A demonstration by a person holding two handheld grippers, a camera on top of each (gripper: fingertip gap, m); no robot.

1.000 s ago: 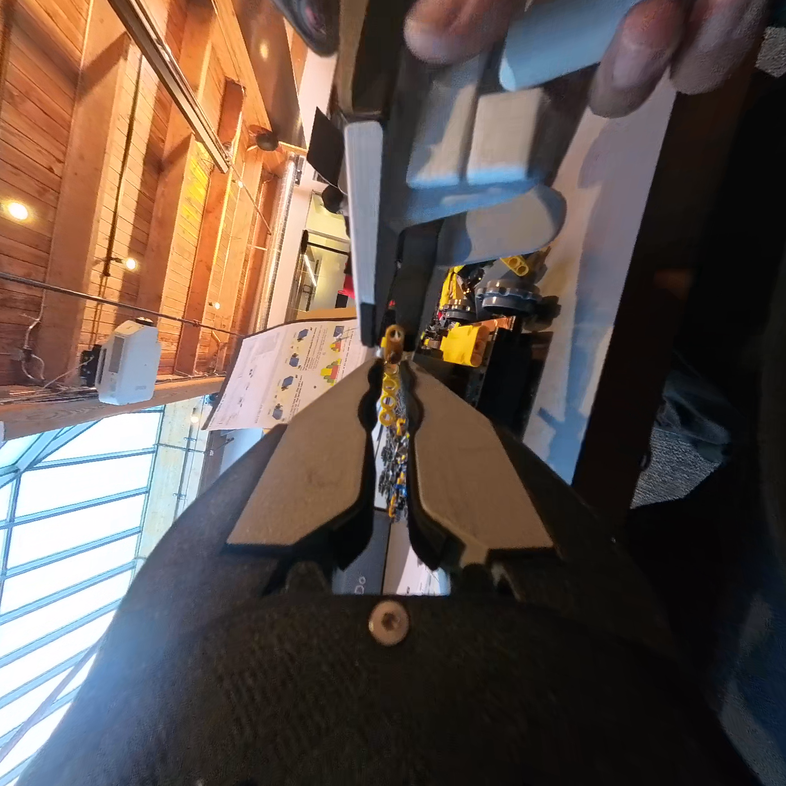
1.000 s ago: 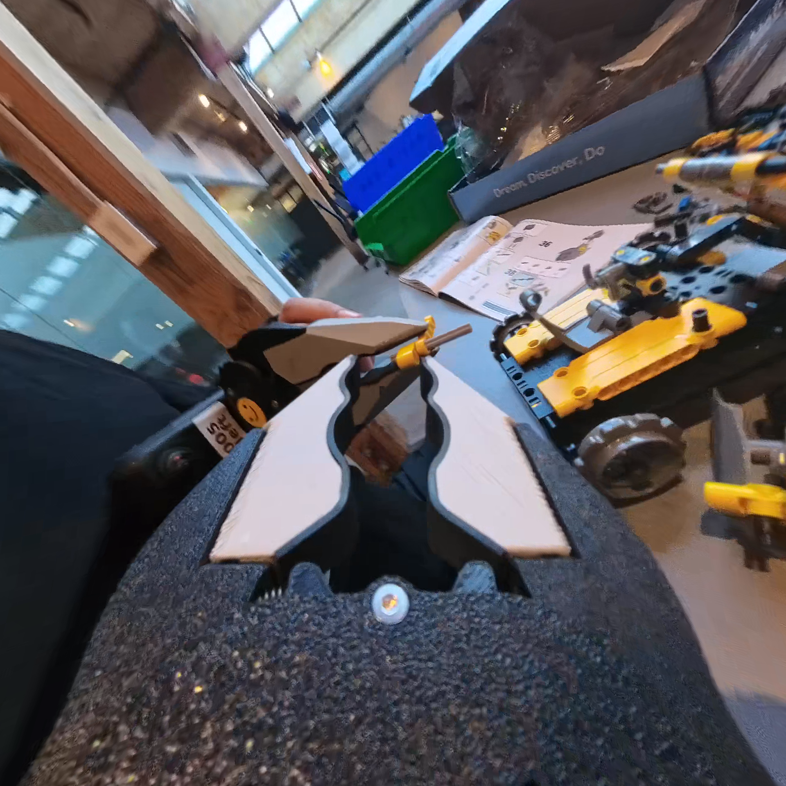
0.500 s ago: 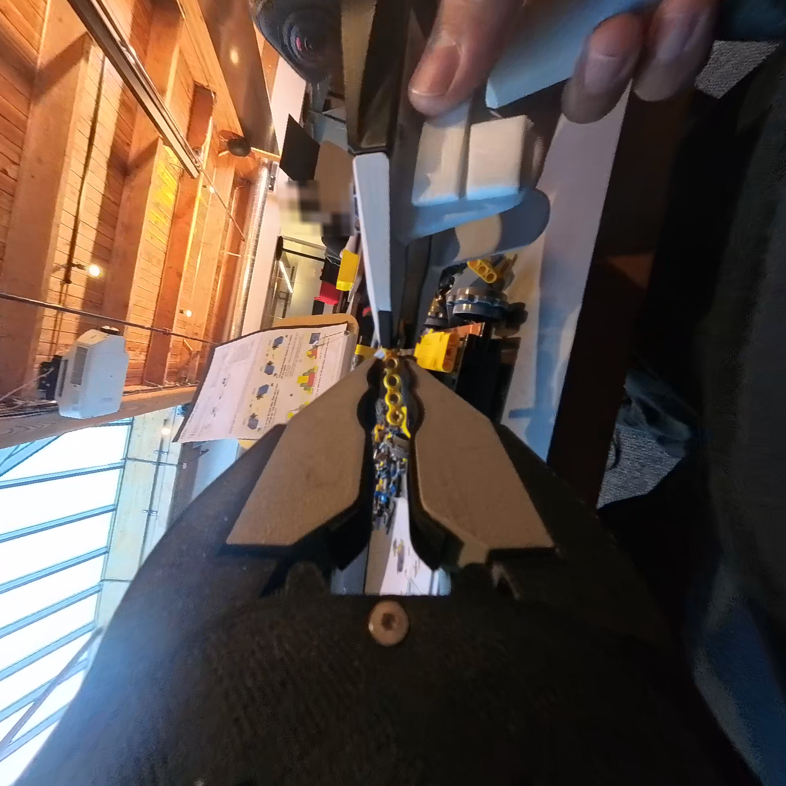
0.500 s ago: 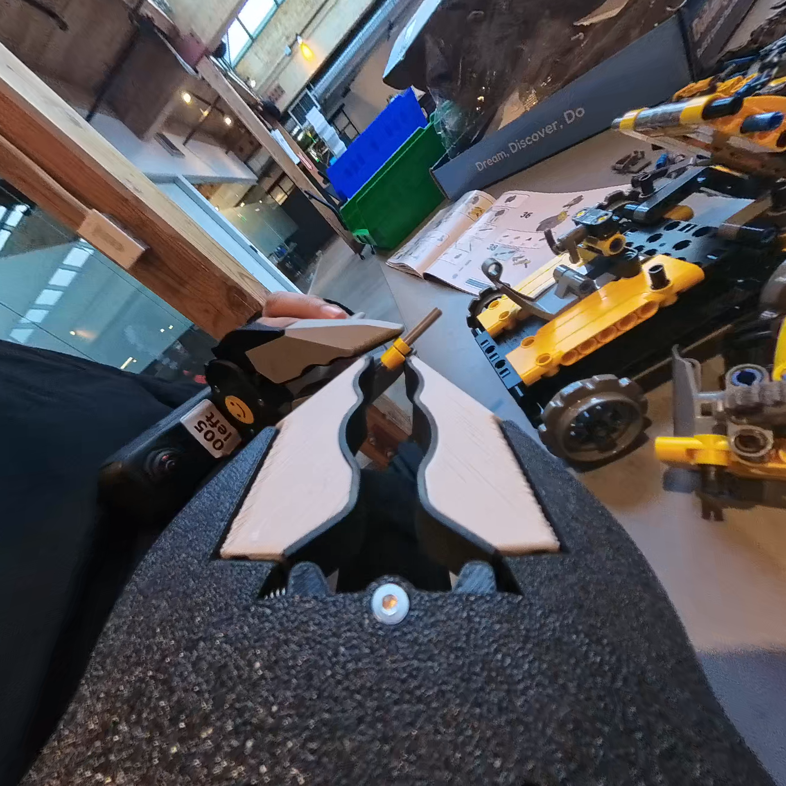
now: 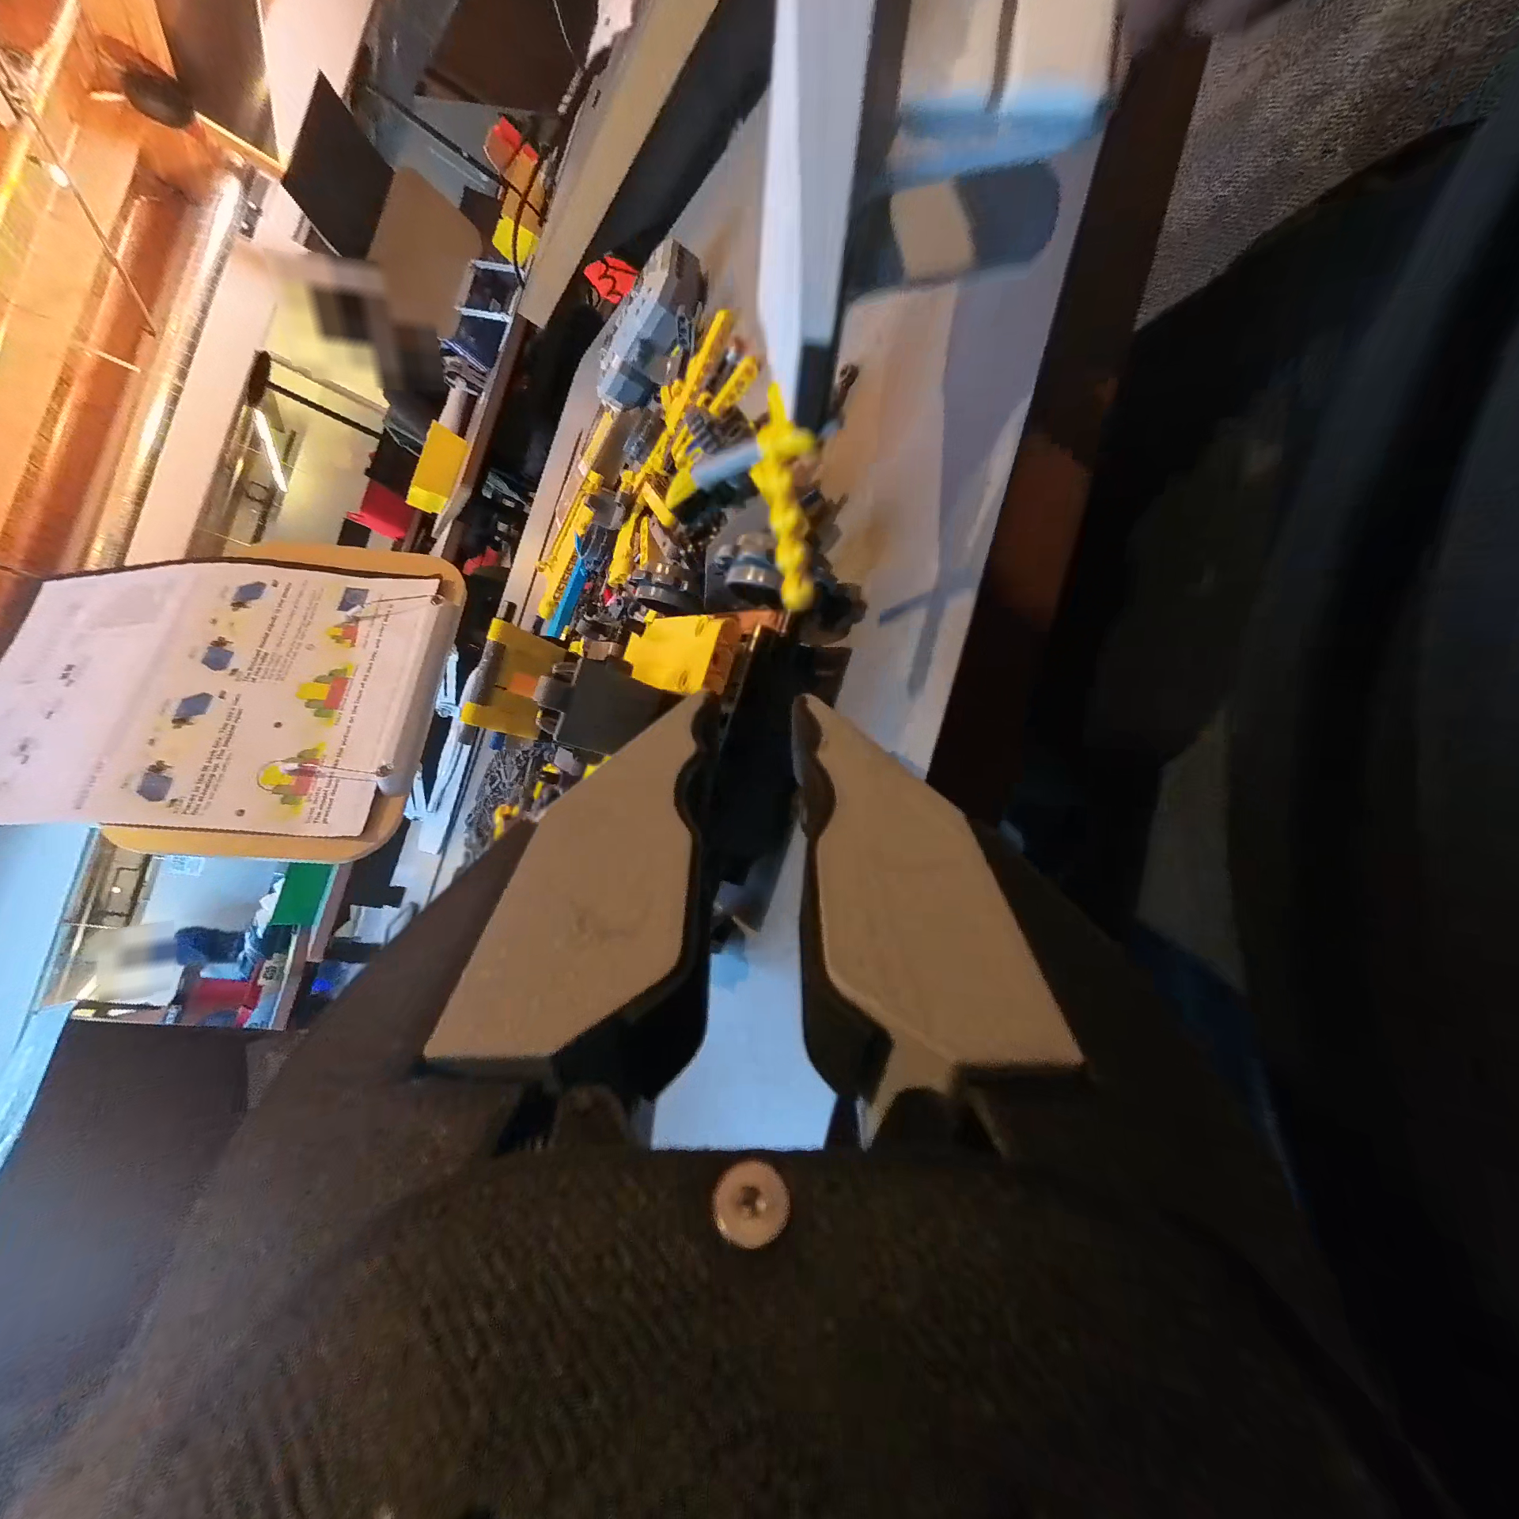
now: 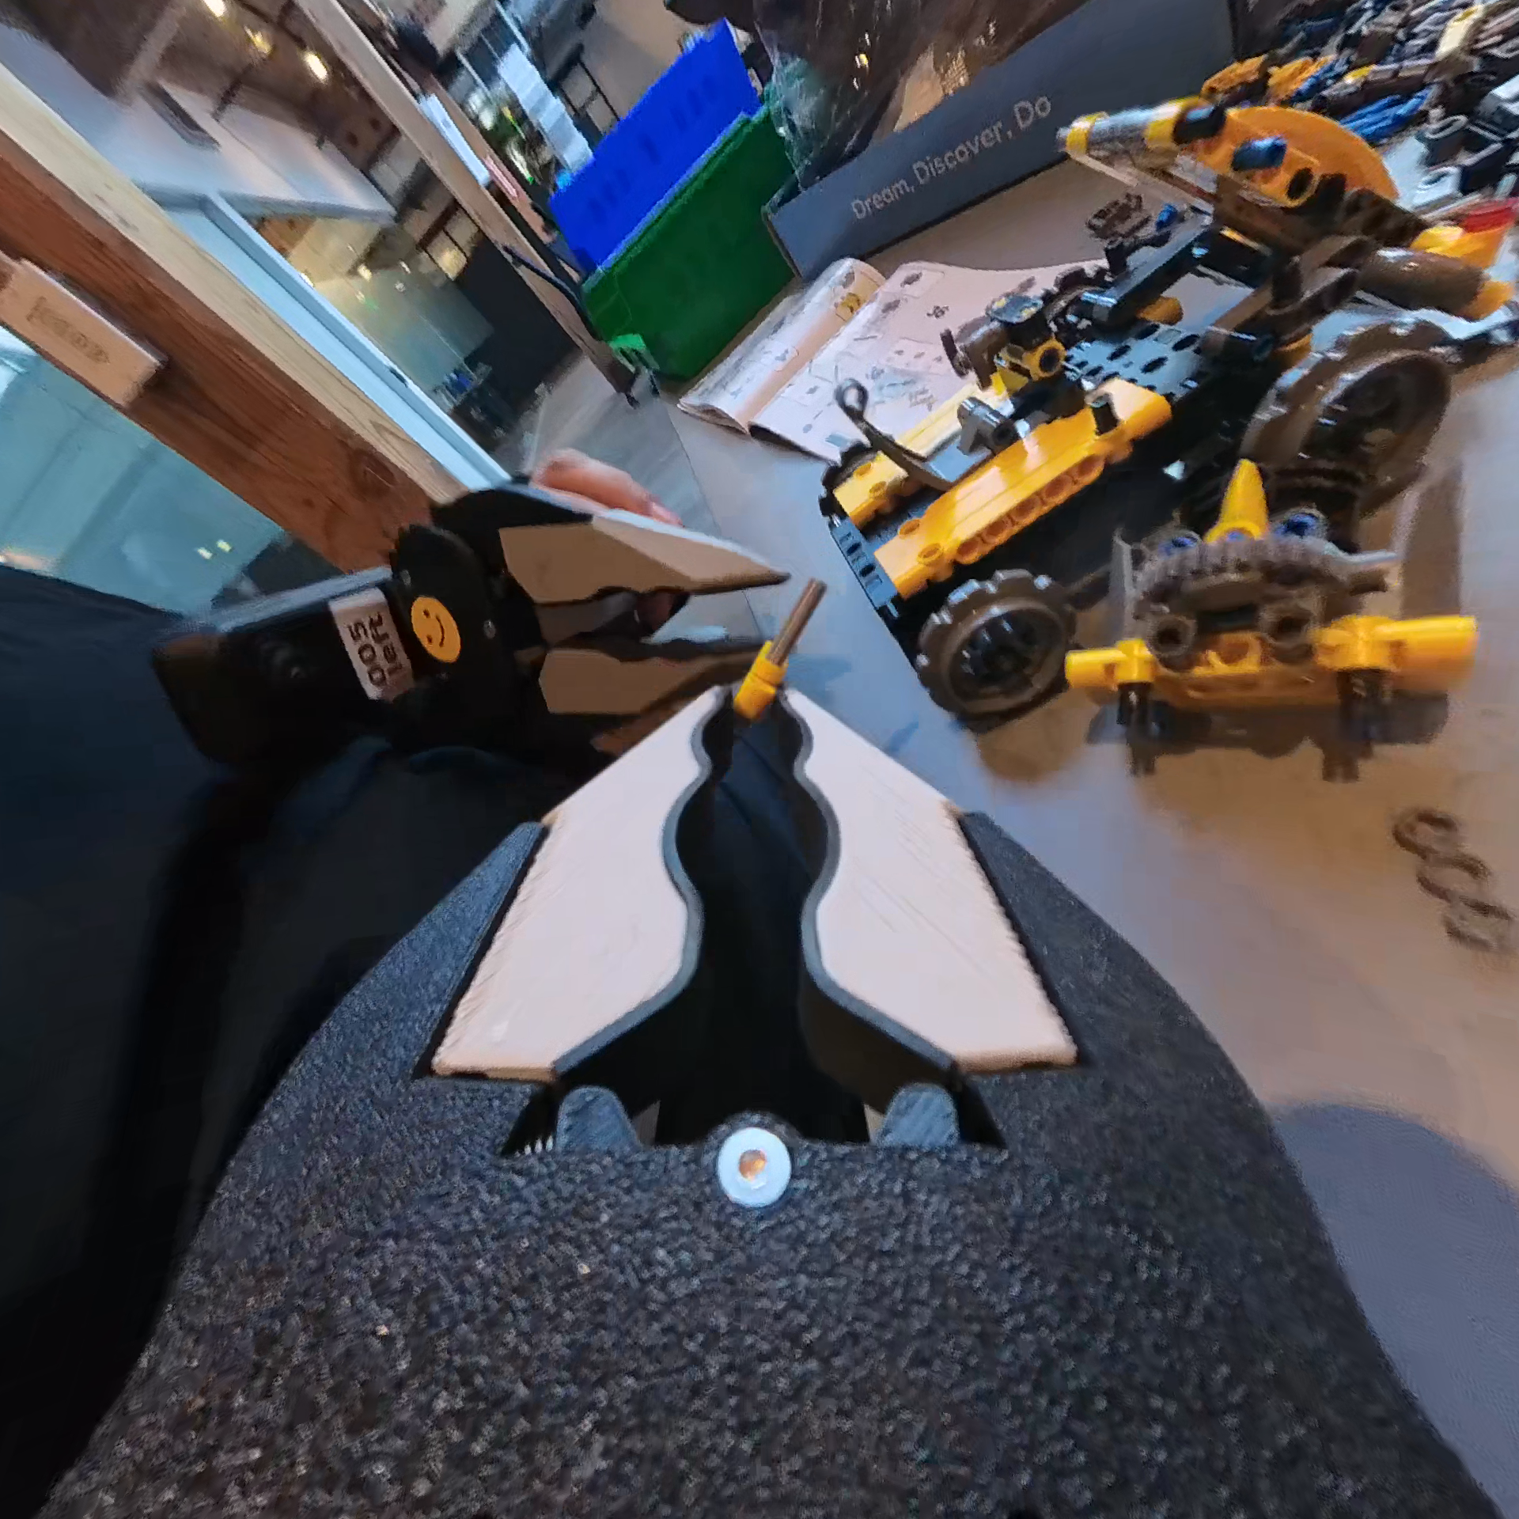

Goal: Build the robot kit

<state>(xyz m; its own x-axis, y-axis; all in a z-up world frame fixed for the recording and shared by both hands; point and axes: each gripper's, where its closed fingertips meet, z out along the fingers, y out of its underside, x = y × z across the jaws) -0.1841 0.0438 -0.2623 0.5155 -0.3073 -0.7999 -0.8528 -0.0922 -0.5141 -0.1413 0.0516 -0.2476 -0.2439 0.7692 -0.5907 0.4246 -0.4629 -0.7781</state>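
Observation:
My right gripper [image 6: 756,699] is shut on a small yellow brick piece [image 6: 758,676] with a brown axle [image 6: 799,612] sticking out of its tip. In the left wrist view it shows as a yellow holed beam [image 5: 787,518], hanging from the blurred pale fingers [image 5: 801,205] of the right gripper above the table. My left gripper [image 5: 750,711] is open and empty, a short way back from that beam. It also shows in the right wrist view [image 6: 740,616], jaws apart, just left of the axle, with a person's hand behind it.
A yellow and black brick vehicle [image 6: 1027,493] stands on the grey table [image 6: 1151,945]. Beside it are a geared yellow sub-assembly [image 6: 1258,633], a short chain [image 6: 1455,888] and an open instruction booklet [image 6: 805,370]. A dark box [image 6: 945,181] and green and blue bins [image 6: 690,247] stand behind. An instruction sheet [image 5: 205,699] stands on a holder. Tip to tip, the grippers are about 5 centimeters apart. It is some 12 centimeters from my right tips to the short chain [image 6: 1455,888].
My left gripper has opened, let go of the yellow beam and drawn back from it. My right gripper has closed on the piece and now holds it alone.

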